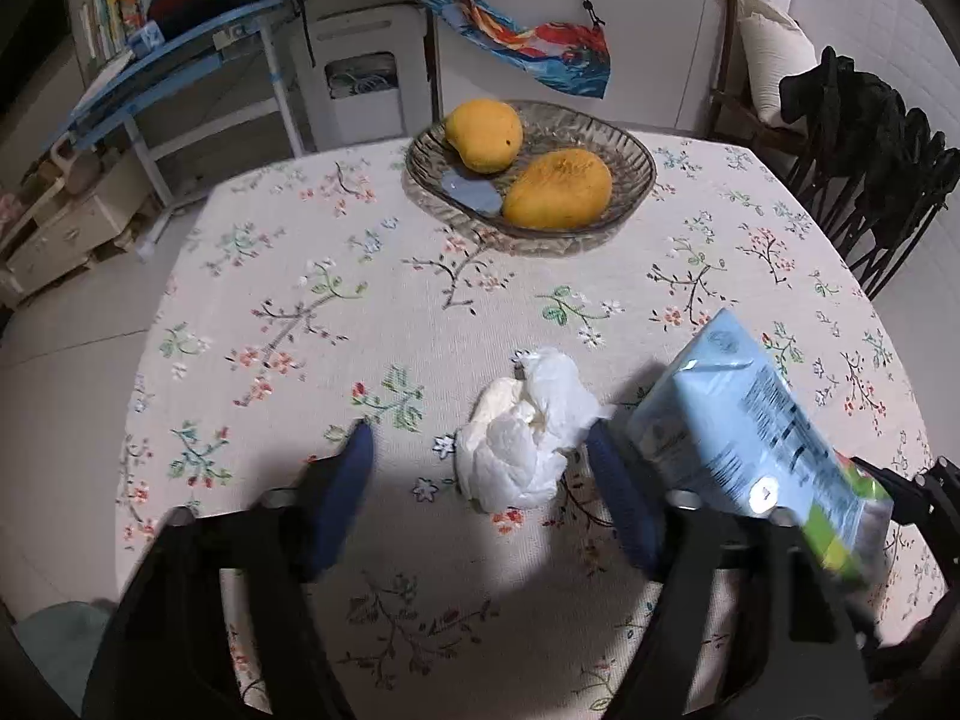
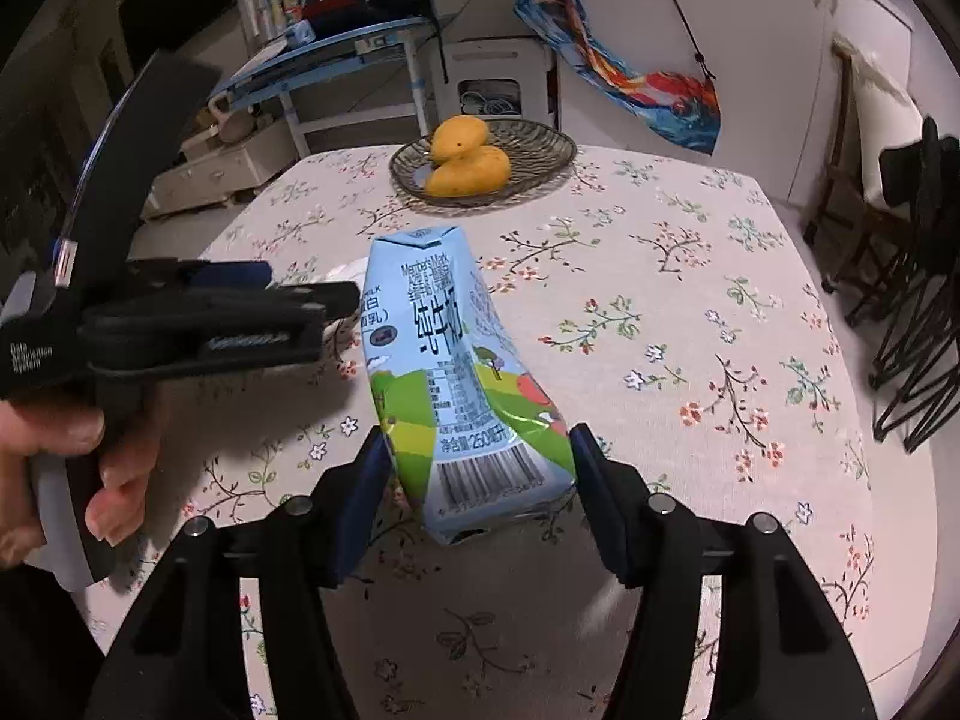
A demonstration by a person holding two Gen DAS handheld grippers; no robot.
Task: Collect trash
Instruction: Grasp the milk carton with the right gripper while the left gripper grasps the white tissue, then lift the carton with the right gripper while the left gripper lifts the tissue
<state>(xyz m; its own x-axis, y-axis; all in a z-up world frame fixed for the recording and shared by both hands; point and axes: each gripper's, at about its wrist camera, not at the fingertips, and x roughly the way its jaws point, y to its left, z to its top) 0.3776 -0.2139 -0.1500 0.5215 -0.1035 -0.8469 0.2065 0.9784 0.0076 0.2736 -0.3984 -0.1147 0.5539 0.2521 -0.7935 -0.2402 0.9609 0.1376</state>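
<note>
1. Right gripper (image 2: 474,474): jaws clamped on the lower end of a crumpled light-blue milk carton (image 2: 459,378), held tilted above the desk (image 2: 690,252).
2. Left gripper (image 1: 480,450): jaws apart, set either side of a crumpled white tissue (image 1: 528,432) lying on the floral tablecloth (image 1: 360,312).
3. From the left wrist, the carton (image 1: 750,426) sits just right of the tissue.
4. Far end: glass dish (image 1: 624,150) with two mangoes (image 1: 558,189).
</note>
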